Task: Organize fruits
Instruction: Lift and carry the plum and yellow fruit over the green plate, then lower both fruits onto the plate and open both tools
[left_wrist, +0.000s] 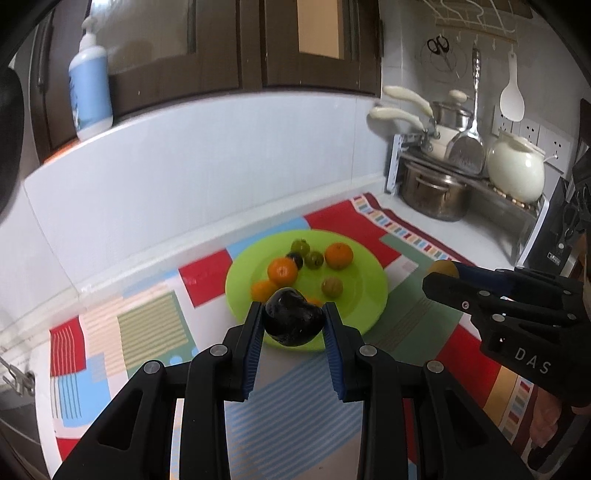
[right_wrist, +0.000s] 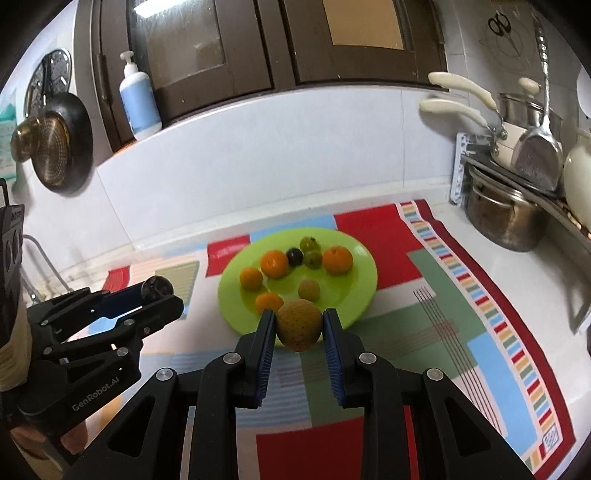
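Observation:
A green plate (left_wrist: 364, 295) (right_wrist: 354, 291) lies on the patterned mat and holds several oranges (left_wrist: 339, 255) (right_wrist: 337, 260), small green fruits (left_wrist: 314, 258) (right_wrist: 309, 243) and a dark plum (right_wrist: 294, 256). My left gripper (left_wrist: 293, 322) is shut on a dark purple fruit (left_wrist: 293, 322) above the plate's near edge; it shows at the left in the right wrist view (right_wrist: 157, 288). My right gripper (right_wrist: 299, 328) is shut on a yellow-brown round fruit (right_wrist: 299, 328) over the plate's near edge; it shows at the right in the left wrist view (left_wrist: 443, 269).
A colourful mat (right_wrist: 461, 302) covers the white counter. Steel pots (right_wrist: 502, 221) and a white kettle (left_wrist: 515, 171) stand on a rack at the right. A soap bottle (right_wrist: 139, 99) stands on the window ledge. A strainer (right_wrist: 44, 144) hangs at the left.

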